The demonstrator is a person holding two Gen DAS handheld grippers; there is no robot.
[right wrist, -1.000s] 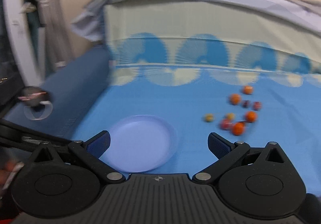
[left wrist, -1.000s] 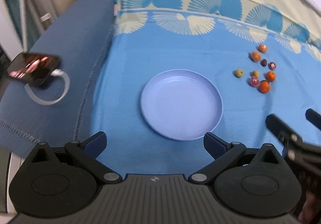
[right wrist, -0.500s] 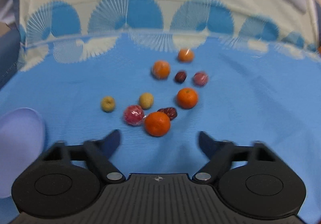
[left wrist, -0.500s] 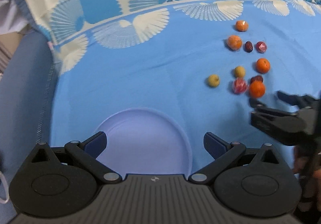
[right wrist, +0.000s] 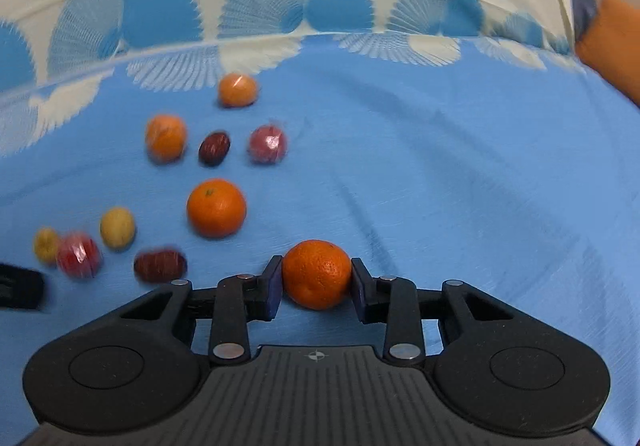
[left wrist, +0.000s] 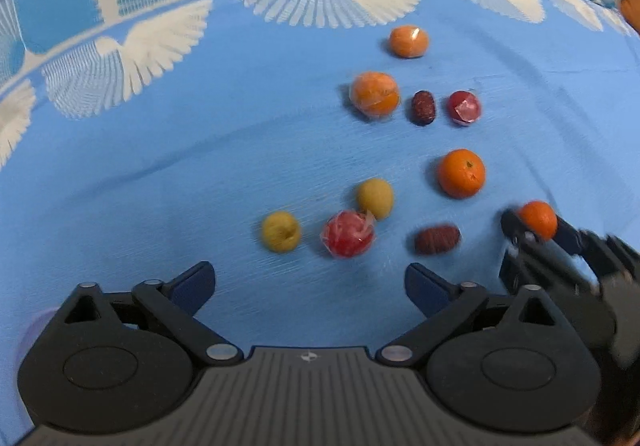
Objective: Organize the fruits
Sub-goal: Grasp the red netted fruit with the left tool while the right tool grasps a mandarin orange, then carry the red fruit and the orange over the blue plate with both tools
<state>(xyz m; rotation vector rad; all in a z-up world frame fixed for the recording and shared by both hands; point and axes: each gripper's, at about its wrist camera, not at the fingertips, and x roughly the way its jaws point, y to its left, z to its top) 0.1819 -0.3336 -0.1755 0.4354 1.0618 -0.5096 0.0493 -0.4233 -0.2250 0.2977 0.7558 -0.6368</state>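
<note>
My right gripper is shut on a tangerine just above the blue cloth; it also shows in the left wrist view. My left gripper is open and empty, close to a red wrapped fruit, a yellow fruit and a dark red date. Farther on lie another tangerine, a second yellow fruit, two wrapped orange fruits, a dark date and a red wrapped fruit.
The fruits lie on a blue cloth with a white and blue fan border at the far side. A sliver of the lilac plate shows at the lower left of the left wrist view. An orange cushion is at the far right.
Both grippers moved right and forward toward the fruits. My right gripper closed on the near tangerine. The plate slid almost out of the left wrist view.
</note>
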